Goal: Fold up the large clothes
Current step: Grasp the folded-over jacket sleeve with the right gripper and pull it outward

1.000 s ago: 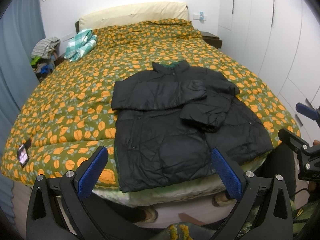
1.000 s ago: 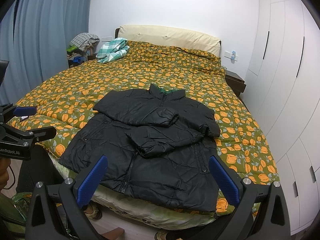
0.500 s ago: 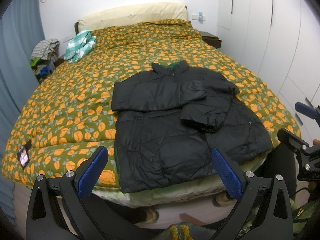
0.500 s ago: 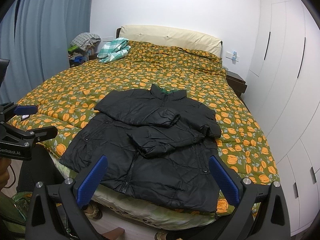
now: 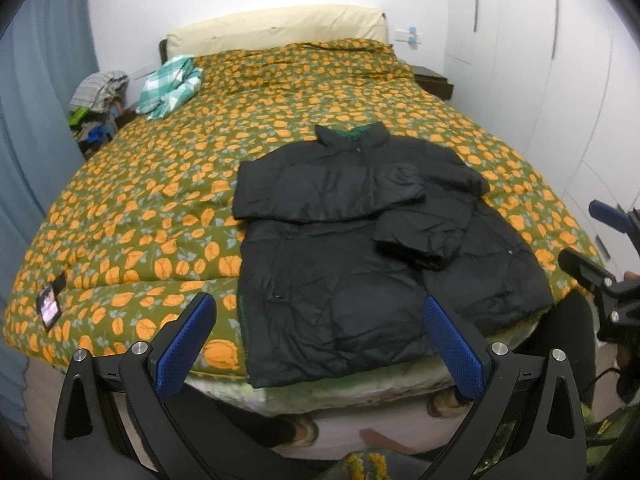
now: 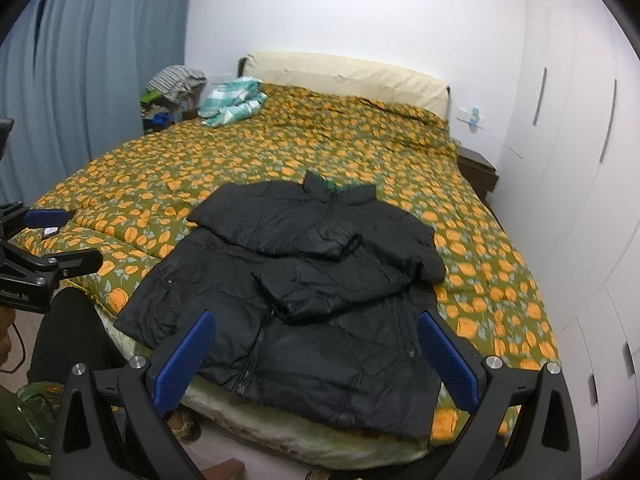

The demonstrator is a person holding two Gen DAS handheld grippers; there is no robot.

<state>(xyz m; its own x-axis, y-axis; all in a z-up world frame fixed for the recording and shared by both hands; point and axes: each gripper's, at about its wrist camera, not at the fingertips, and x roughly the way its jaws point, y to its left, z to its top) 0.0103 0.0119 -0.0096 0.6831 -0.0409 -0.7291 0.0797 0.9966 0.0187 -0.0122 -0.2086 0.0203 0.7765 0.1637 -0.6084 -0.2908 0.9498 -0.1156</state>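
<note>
Both grippers, left gripper (image 5: 320, 344) and right gripper (image 6: 316, 350), jaws spread wide, gripping nothing. Black puffy zip jacket (image 5: 360, 248), sleeves folded across its chest, lies just ahead of both jaws on the orange-flowered green quilt (image 5: 160, 208).

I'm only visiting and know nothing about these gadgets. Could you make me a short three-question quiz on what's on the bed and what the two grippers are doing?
1. True or false: both sleeves of the black jacket are folded across its front.
2. The green-and-white checked cloth lies: A) near the headboard, B) on the jacket, C) on the floor.
3. Fill in: the left gripper and the right gripper are both ____ and hold nothing.

Key: 1 true; 2 A; 3 open.
</note>
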